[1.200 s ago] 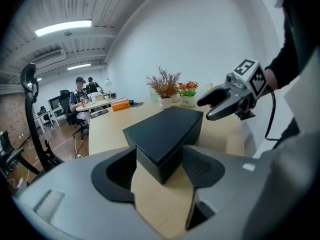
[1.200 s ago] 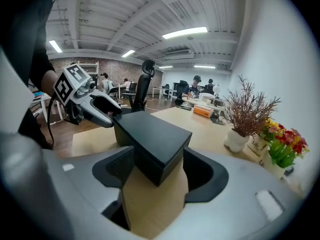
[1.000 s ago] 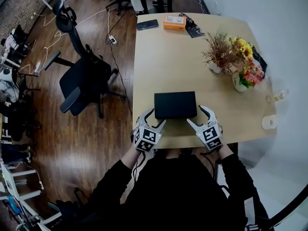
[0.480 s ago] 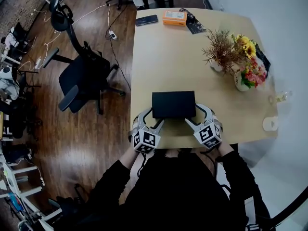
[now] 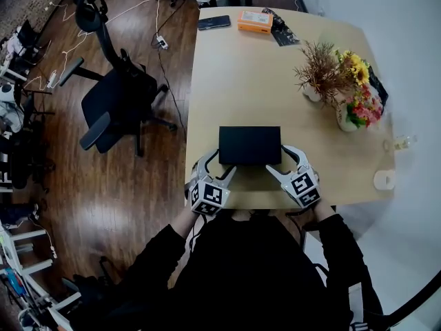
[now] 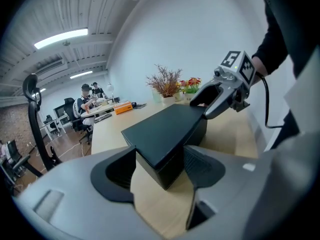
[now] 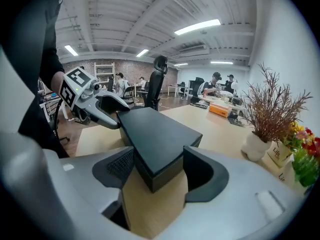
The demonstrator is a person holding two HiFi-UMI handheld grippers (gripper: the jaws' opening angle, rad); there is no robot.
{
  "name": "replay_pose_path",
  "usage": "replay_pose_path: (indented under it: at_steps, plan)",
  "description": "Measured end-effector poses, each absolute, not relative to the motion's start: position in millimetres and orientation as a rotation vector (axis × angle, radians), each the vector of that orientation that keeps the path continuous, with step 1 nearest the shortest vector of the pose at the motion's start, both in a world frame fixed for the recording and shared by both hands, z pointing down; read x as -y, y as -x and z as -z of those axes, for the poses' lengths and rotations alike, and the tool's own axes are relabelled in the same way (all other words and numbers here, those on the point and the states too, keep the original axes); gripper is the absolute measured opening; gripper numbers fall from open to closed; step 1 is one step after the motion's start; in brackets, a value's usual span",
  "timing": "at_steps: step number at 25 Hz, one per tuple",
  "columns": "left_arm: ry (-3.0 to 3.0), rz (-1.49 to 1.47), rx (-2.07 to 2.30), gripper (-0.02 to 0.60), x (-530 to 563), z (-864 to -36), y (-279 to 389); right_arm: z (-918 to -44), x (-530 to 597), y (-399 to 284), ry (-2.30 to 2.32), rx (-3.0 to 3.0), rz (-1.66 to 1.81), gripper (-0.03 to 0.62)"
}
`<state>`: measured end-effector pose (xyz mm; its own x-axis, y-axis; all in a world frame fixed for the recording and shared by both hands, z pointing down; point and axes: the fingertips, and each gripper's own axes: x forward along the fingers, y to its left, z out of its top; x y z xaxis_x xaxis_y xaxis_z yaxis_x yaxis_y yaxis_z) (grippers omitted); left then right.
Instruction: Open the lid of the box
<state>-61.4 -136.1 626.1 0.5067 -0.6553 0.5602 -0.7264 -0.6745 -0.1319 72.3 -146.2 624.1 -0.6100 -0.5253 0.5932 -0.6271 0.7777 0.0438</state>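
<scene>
A black office chair (image 5: 117, 105) is seen on the wood floor (image 5: 103, 212) at left, well apart from the table (image 5: 234, 81). The left gripper (image 5: 222, 163) is held at the table's near edge, at the near left corner of the black box (image 5: 250, 145). In the left gripper view its jaws are spread, with that corner taken in between them. No press of the pads on it can be made out, so the claw is read as released. The black box is set flat on the table, near the front edge, just before the person (image 5: 248, 274); its lid is down. The right gripper (image 5: 280, 161) is placed at the near right corner. Its jaws are closing, wide apart, with that corner between them; nothing is grasped. At the table's far end a dark phone (image 5: 214, 22) and an orange box (image 5: 255, 21) are laid near each other, not touching. Toward the right, a vase of dry twigs (image 5: 319, 71) and a pot of coloured flowers (image 5: 358, 102) are stood close together. A small white object (image 5: 383, 179) is seen at the table's right edge; what it is cannot be told.
</scene>
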Motion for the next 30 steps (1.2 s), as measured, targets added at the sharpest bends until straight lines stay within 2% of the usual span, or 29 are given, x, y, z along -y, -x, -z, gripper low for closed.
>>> replay_pose_path:
  at_steps: [5, 11, 18, 19, 21, 22, 24, 28, 30]
  plan:
    - [-2.452, -0.699, 1.190, 0.259, 137.7, -635.0, 66.8, -621.1, 148.5, -72.4, -0.885, 2.389, -0.300, 0.301]
    - [-2.461, -0.699, 1.200, 0.256, 136.5, -636.3, 65.7, -619.2, 147.9, -73.1, -0.898, 2.413, -0.396, 0.293]
    - [-2.462, -0.713, 1.195, 0.256, 136.4, -637.2, 67.0, -602.1, 150.5, -73.1, -0.936, 2.544, -0.768, 0.288]
    - [-2.470, -0.728, 1.190, 0.256, 136.1, -637.9, 66.4, -599.7, 150.1, -72.6, -0.927, 2.567, -0.899, 0.279]
    - [-2.508, -0.785, 1.160, 0.238, 134.1, -639.4, 62.8, -594.6, 149.8, -71.2, -0.895, 2.587, -1.167, 0.146]
    - [-2.530, -0.823, 1.138, 0.236, 131.8, -640.0, 61.1, -591.0, 151.0, -71.2, -0.895, 2.591, -1.201, 0.129]
    - [-2.564, -0.868, 1.110, 0.225, 128.2, -635.8, 60.2, -579.4, 155.5, -72.7, -0.929, 2.607, -1.078, 0.148]
    - [-2.645, -0.828, 1.201, 0.213, 138.4, -594.8, 67.9, -552.6, 165.5, -74.1, -0.956, 2.615, -0.771, 0.137]
    - [-2.705, -0.865, 1.301, 0.213, 152.1, -573.5, 75.1, -546.9, 169.3, -74.0, -0.950, 2.616, -0.722, 0.137]
